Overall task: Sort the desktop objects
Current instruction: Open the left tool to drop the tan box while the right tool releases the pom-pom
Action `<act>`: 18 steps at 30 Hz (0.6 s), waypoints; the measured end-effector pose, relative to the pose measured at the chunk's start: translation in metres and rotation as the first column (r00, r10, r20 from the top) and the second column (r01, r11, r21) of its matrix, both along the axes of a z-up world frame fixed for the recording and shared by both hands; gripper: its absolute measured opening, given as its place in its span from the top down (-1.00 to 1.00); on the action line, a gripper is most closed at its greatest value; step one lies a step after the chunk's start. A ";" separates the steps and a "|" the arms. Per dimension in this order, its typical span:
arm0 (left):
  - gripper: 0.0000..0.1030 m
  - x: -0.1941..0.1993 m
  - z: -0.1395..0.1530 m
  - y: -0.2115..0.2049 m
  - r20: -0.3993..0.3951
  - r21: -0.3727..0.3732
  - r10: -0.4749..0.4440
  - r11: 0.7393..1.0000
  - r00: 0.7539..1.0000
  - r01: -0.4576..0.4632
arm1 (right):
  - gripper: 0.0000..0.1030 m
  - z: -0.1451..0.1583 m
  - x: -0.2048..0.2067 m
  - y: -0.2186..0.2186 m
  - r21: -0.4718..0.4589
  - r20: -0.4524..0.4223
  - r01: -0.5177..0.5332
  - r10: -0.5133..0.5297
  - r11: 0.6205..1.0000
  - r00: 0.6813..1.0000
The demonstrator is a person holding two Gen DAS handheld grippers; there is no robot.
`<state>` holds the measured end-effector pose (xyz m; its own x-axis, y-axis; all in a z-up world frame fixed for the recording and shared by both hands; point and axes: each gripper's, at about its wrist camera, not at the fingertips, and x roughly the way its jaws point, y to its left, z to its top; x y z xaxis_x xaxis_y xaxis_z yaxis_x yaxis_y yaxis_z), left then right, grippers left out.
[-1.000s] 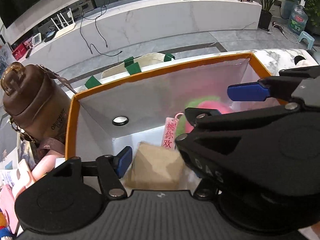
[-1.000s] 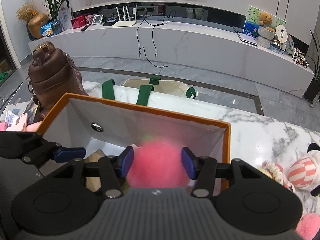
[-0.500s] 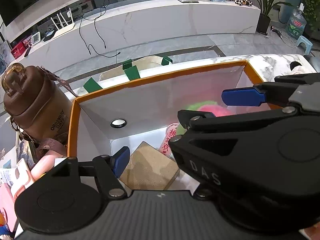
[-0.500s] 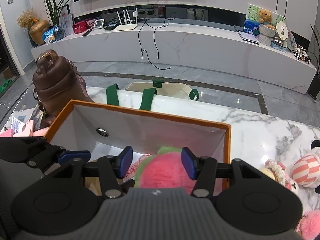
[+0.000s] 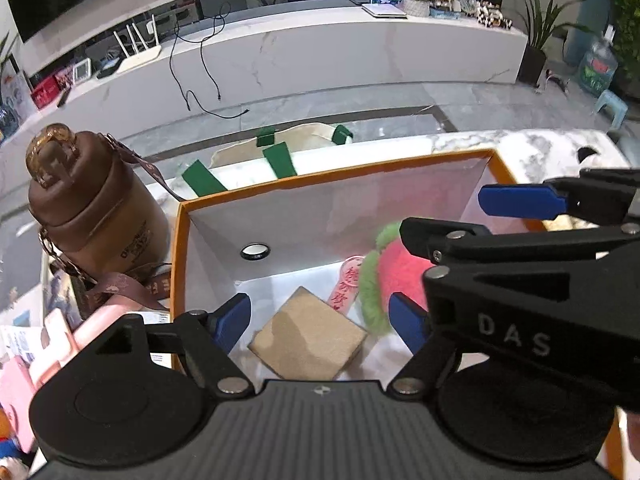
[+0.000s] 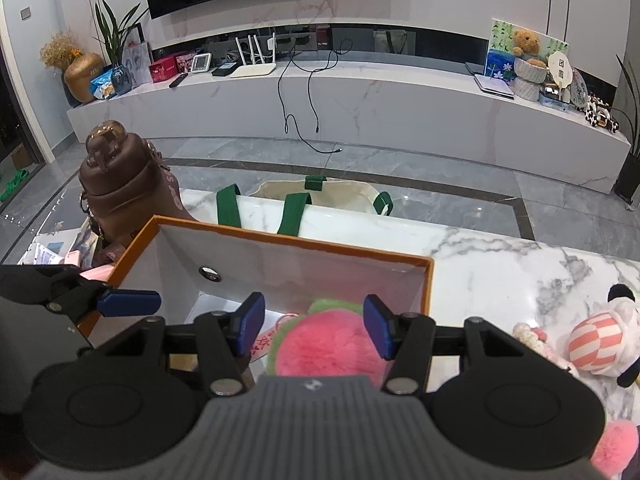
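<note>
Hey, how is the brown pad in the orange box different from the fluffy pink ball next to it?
The brown pad is flat, square and smooth; the pink ball is rounded and furry. The pad is plain tan, while the ball is pink with a green fringe. The pad lies nearer the box's left wall, the ball further right. Both rest on the box floor, and neither is gripped.

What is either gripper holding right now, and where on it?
Nothing. Left gripper, jaws opening, is clear of the cardboard square; right gripper is open above the pink plush in the box.
</note>
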<state>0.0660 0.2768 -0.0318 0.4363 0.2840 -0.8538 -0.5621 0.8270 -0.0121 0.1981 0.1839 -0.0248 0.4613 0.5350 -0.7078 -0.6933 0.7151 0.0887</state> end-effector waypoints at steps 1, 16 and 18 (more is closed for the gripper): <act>-0.74 0.000 0.001 -0.003 0.005 -0.004 0.004 1.000 1.000 -0.004 | -0.11 0.001 0.000 -0.002 0.005 -0.001 0.002 -0.002 1.000 1.000; -0.74 0.005 0.015 -0.019 0.004 0.042 -0.002 0.999 1.000 0.002 | -0.11 0.012 -0.001 -0.029 0.023 0.011 0.024 -0.024 0.999 1.000; -0.74 0.005 0.018 -0.023 0.007 0.049 -0.006 0.999 1.000 0.005 | -0.11 0.015 -0.002 -0.034 0.027 0.016 0.027 -0.027 0.999 0.999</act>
